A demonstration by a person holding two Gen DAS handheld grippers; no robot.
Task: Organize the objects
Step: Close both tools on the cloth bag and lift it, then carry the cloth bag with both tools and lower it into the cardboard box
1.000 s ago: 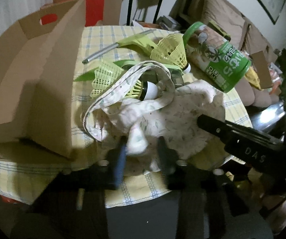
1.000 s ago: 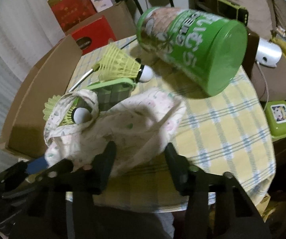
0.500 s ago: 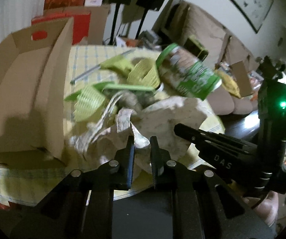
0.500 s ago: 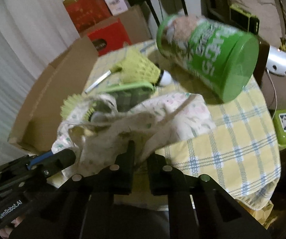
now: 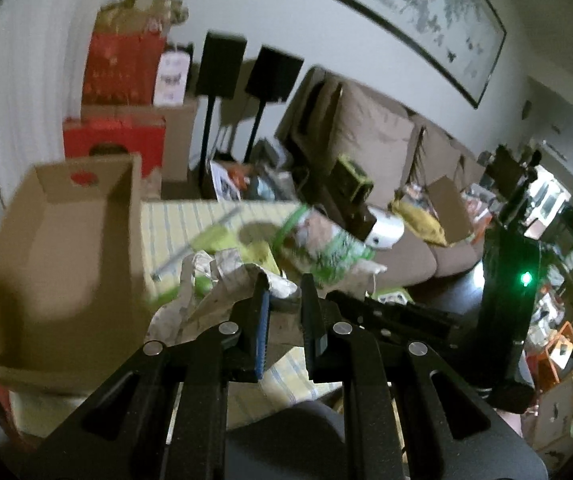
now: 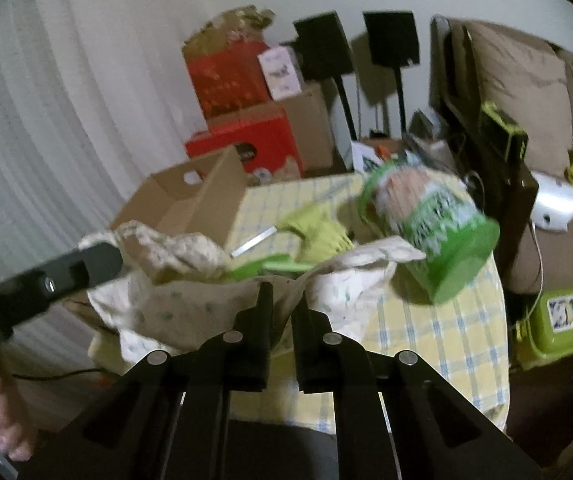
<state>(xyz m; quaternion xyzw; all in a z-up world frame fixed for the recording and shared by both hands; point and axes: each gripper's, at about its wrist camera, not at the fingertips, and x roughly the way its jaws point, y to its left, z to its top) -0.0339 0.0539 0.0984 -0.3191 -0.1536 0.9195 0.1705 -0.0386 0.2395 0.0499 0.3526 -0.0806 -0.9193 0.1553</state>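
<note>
A floral cloth bag (image 6: 190,296) hangs lifted above the table edge, held at two places. My left gripper (image 5: 284,300) is shut on one part of its rim (image 5: 226,280). My right gripper (image 6: 284,308) is shut on another part of the rim. The bag's mouth is stretched between them. A green racket (image 6: 270,266) and yellow-green shuttlecocks (image 6: 318,232) lie just behind the bag. A green shuttlecock tube (image 6: 434,228) lies on its side on the yellow checked tablecloth (image 6: 446,328); it also shows in the left wrist view (image 5: 326,244).
An open cardboard box (image 5: 66,256) stands on the table's left side, also in the right wrist view (image 6: 190,200). Red boxes (image 6: 246,140) and speaker stands (image 5: 222,92) are behind. A brown sofa (image 5: 386,160) is at the right. A green lunch box (image 6: 554,324) sits below the table.
Both grippers have risen with the bag, lifting its rim off the table and pulling it open. The views now tilt up toward the room.
</note>
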